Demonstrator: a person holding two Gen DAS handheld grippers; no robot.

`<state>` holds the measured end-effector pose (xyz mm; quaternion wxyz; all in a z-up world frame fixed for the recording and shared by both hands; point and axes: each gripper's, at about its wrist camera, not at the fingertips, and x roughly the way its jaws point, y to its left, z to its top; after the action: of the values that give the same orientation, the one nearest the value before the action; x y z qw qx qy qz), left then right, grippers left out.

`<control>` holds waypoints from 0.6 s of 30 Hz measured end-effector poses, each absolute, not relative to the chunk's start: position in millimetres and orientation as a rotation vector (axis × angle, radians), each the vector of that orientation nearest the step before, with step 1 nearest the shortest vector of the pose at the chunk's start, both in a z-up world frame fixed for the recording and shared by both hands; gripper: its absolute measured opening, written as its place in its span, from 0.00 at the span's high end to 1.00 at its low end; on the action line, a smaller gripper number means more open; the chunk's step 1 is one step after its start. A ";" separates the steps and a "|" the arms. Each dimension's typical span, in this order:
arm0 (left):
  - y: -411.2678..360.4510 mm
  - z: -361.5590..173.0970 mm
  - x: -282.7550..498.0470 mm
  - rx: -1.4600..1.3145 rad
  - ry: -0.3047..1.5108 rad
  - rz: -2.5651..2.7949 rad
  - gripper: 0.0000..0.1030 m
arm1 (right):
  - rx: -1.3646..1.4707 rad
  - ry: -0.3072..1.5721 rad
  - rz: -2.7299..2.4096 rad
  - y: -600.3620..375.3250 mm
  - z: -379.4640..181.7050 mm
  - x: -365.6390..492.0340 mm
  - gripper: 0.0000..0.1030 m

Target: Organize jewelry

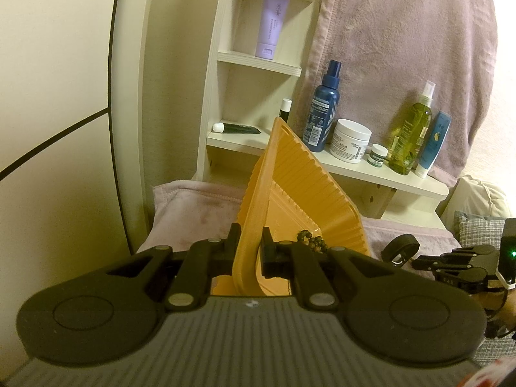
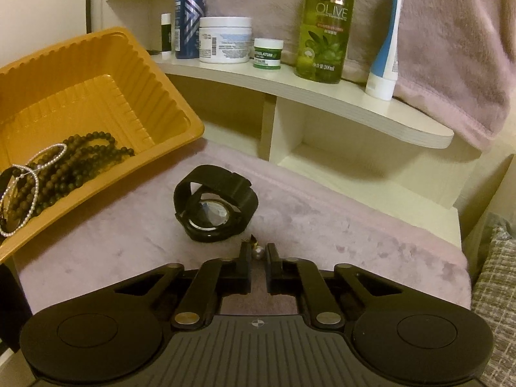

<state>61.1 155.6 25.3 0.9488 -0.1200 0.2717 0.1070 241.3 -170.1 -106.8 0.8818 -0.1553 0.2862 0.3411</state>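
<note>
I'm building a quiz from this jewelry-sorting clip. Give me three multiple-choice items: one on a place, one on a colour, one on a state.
1. Where does the black watch lie?
A. in the tray
B. on the pink cloth
C. on the shelf

2. What colour is the tray?
A. orange
B. blue
C. white

3. How is the left gripper?
A. open above the cloth
B. shut on the tray's rim
C. holding a bottle

Answers: 1 B, the watch sits on the cloth beside the tray. 2 A, its ribbed walls are orange. 3 B, the fingers clamp the tilted rim in the left wrist view.
</note>
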 end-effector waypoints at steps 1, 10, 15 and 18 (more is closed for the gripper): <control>155.6 25.3 61.2 -0.245 0.553 0.218 0.91 | -0.325 0.594 0.707 -170.2 -106.2 240.1 0.92; 155.3 25.5 61.2 -0.242 0.553 0.218 0.91 | -0.274 0.592 0.653 -179.4 -91.4 217.8 0.92; 153.9 26.2 61.4 -0.236 0.552 0.215 0.91 | -0.248 0.597 0.661 -180.1 -82.1 198.7 0.92; 153.4 26.4 61.3 -0.232 0.552 0.213 0.91 | -0.208 0.596 0.692 -178.5 -73.9 187.9 0.92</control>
<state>61.3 153.4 26.4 0.9499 -0.1140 0.2714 0.1050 187.9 -178.5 -73.9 0.8922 -0.1003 0.2873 0.3336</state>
